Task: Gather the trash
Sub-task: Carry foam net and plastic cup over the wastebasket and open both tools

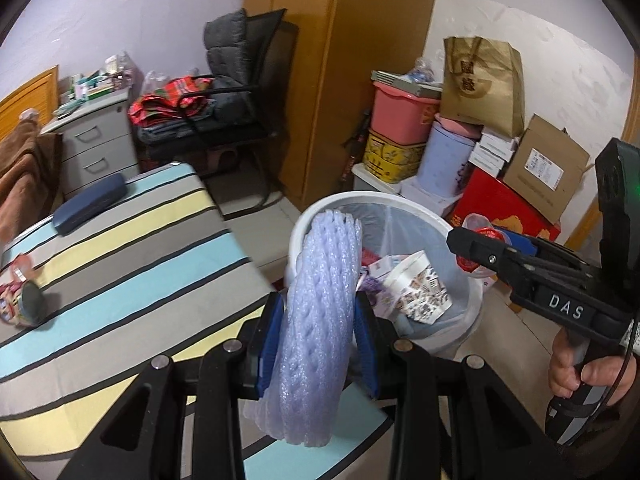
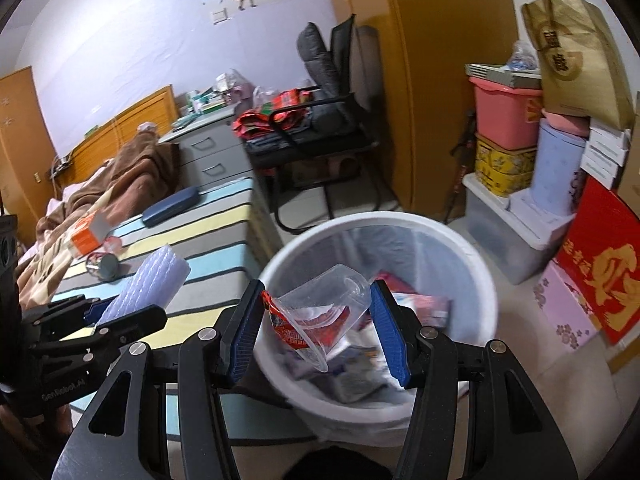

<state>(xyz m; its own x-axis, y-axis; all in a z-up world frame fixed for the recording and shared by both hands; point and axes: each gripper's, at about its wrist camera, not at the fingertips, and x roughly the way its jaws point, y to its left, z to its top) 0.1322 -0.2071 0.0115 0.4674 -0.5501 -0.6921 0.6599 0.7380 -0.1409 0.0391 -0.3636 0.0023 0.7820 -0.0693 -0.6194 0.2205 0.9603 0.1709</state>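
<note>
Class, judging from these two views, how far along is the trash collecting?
Done: the white bin already holds wrappers and cartons. In hand: the left gripper is shut on a foam net sleeve, the right gripper on a clear plastic cup, both near the bin. Left: a small can and an orange box on the striped surface.

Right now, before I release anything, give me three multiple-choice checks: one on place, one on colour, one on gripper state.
1. The white round trash bin stands:
A. on the bed
B. on the floor beside the striped bed
C. on the chair

2. The foam net sleeve in the left gripper is:
A. pale lilac-white
B. green
C. orange

3. The right gripper:
A. is empty
B. is out of view
C. grips a clear plastic cup

Answers: B, floor tiles surround the bin; A, its pale mesh shows; C, both blue pads press the cup.
</note>
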